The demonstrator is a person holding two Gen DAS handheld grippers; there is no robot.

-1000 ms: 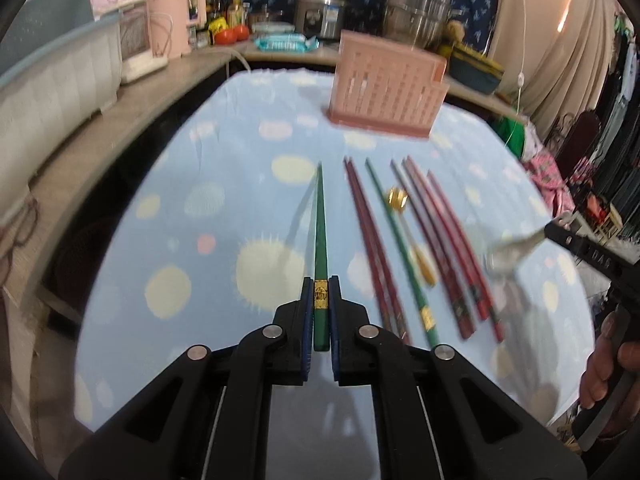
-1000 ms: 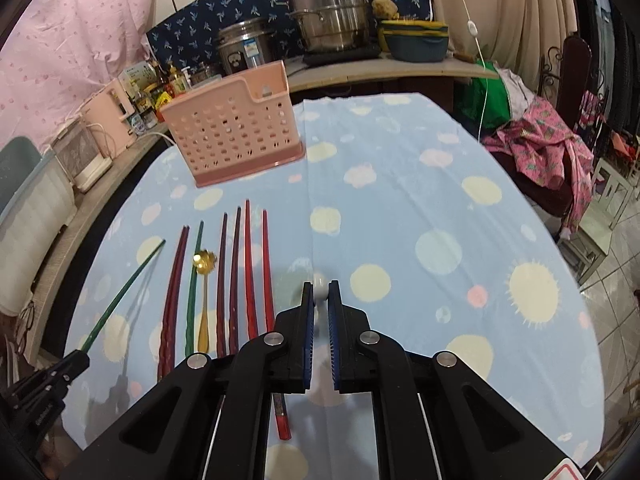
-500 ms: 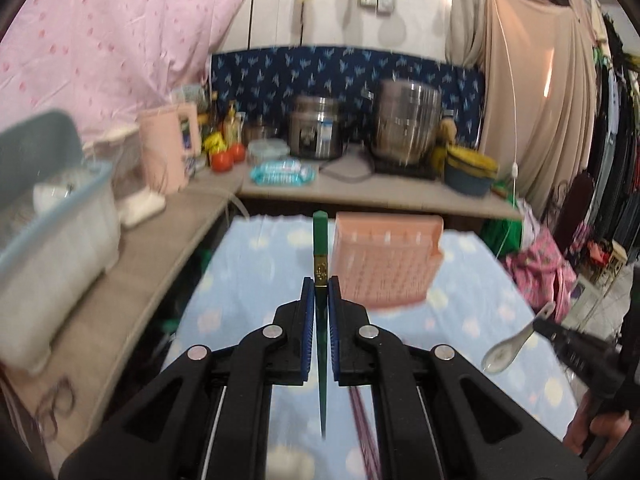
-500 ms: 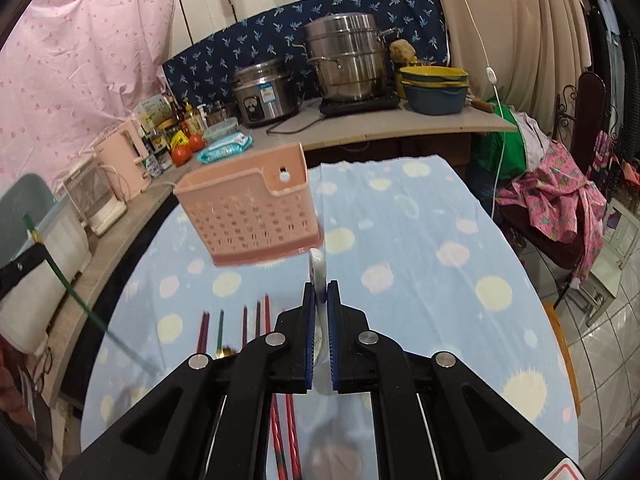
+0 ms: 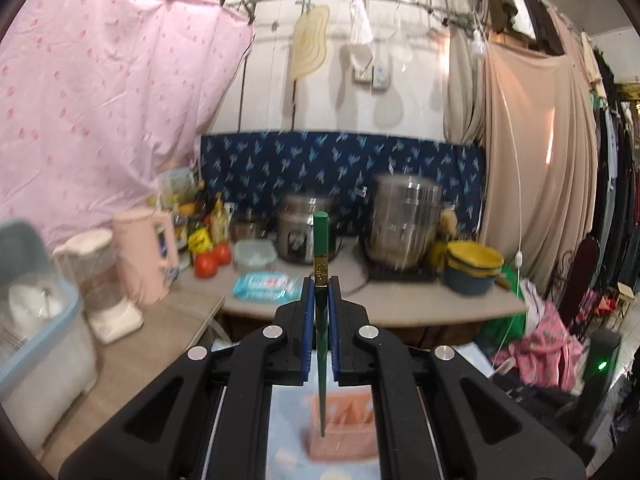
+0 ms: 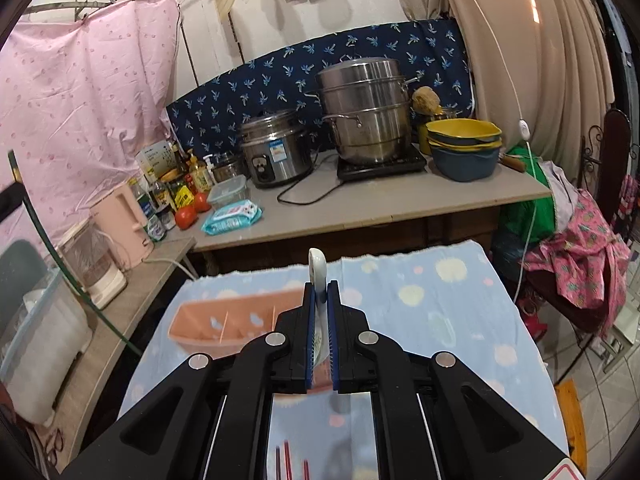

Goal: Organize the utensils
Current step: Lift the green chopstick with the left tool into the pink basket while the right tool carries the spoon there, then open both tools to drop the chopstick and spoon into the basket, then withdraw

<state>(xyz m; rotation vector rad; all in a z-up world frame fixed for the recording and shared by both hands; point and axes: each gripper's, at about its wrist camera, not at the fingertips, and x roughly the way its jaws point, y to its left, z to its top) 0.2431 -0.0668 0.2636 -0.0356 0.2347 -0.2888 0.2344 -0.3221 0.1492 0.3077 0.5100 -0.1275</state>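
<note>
My left gripper is shut on a green chopstick, held upright with its thin tip pointing down over the pink utensil basket below. My right gripper is shut on a white ceramic spoon, handle up, raised above the table beside the pink basket. The green chopstick also shows at the left of the right wrist view. Tips of red chopsticks lie on the blue spotted tablecloth.
A counter behind the table holds a rice cooker, a steel steamer pot, yellow and blue bowls, tomatoes, bottles and a pink kettle. A plastic bin stands at left. Clothes hang at right.
Both grippers have risen and tilted up from the table, carrying the chopstick and the spoon. The basket now lies below them; the chopstick tip hangs over it.
</note>
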